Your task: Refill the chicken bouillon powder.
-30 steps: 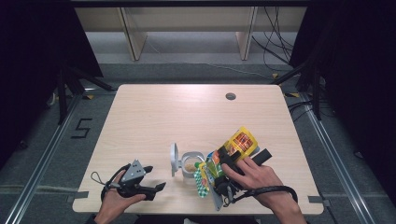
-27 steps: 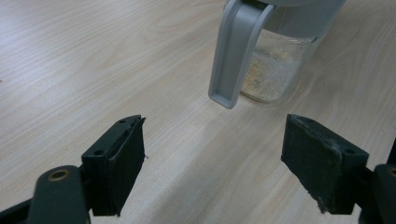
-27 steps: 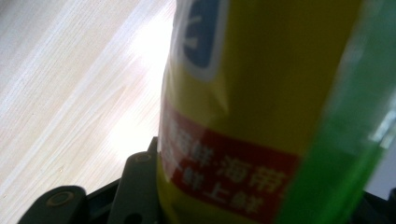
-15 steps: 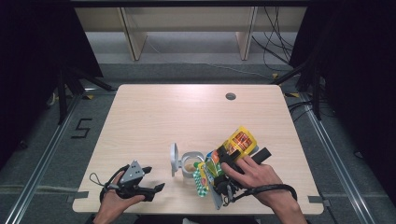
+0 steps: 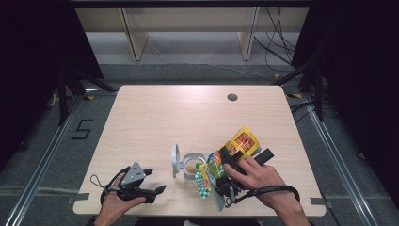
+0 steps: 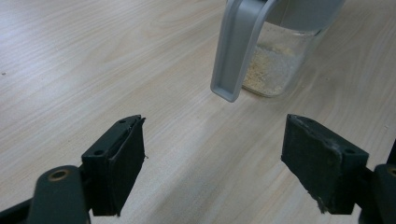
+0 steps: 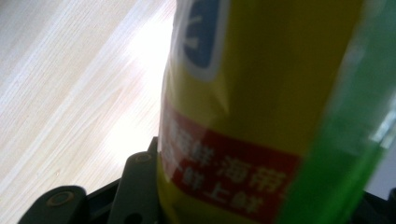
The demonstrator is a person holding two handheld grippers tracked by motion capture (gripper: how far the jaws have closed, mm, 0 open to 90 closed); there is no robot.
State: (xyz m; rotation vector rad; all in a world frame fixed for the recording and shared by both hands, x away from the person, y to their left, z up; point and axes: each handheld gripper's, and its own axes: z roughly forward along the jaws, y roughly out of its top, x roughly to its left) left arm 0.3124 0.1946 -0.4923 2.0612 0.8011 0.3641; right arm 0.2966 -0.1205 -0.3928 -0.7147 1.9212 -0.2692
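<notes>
- The right gripper (image 5: 225,165) clamps a yellow-and-green seasoning packet (image 5: 234,147), tilted just beside the clear glass jar with a grey flip-up lid (image 5: 188,164).
- The jar holds little powder; pouring seems unfinished.
- The left gripper (image 5: 151,184) rests wide, empty.

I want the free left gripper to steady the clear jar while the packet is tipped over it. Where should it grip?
Probably the clear glass body of the jar, low down, below the grey collar. The left gripper is open and already faces it across bare table. The flipped-up grey lid hangs in front, so come in beside it.
</notes>
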